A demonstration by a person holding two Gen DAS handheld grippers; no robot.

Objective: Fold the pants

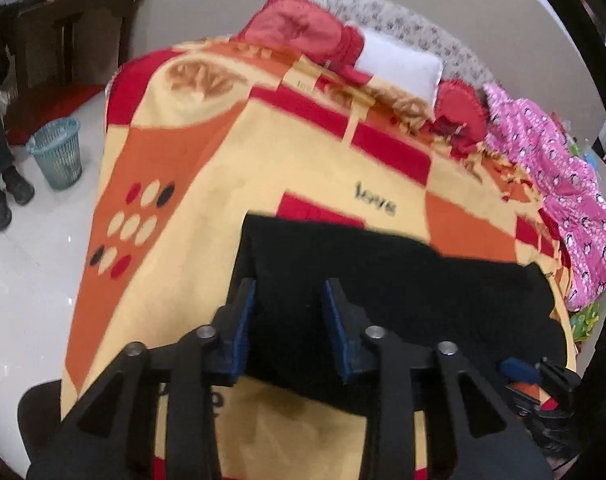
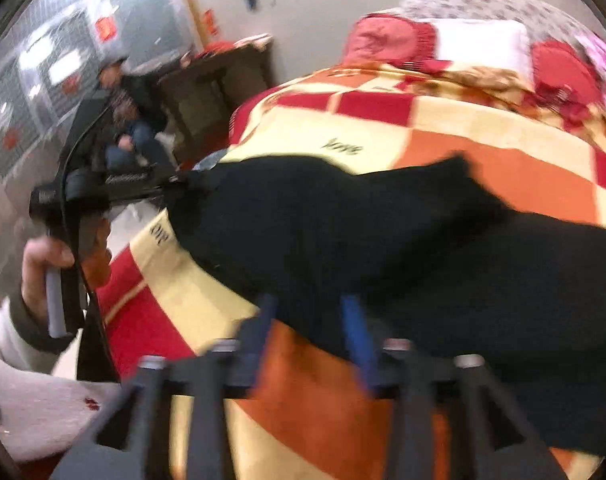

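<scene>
A: Black cloth, soft and limp. Lay as pants (image 1: 383,300) stretched crosswise on the patterned blanket (image 1: 263,152) of the bed, close to its near edge.

B: Folded already?

A: Looked doubled lengthwise into one long band, with a crease near the left end. Too blurred in the right wrist view to say for sure. Judged as the pause just before the end-to-end fold.

B: And at the left end?

A: Hung over it as the left gripper (image 1: 291,286), with fingers spread wide, clamped on nothing, dark cloth showing in the gap. Seen from the other side gripped in the left hand (image 2: 43,264).

B: Further along?

A: Sat at the near hem as the right gripper (image 2: 309,302), fingers likewise parted and holding nothing. Could not tell whether actually touching the cloth.

B: Next move?

A: Probably called for pinching both layers at the left end, lifting low, and carrying across to the far end while pinning or guiding the hem with the right. Needed care against catching only the top layer or dragging the blanket along.

B: Beyond that?

A: Noted a white pillow (image 1: 399,68) at the headboard, a pink quilt (image 1: 563,200) heaped on the right, a blue waste basket (image 1: 57,152) on the floor.
</scene>
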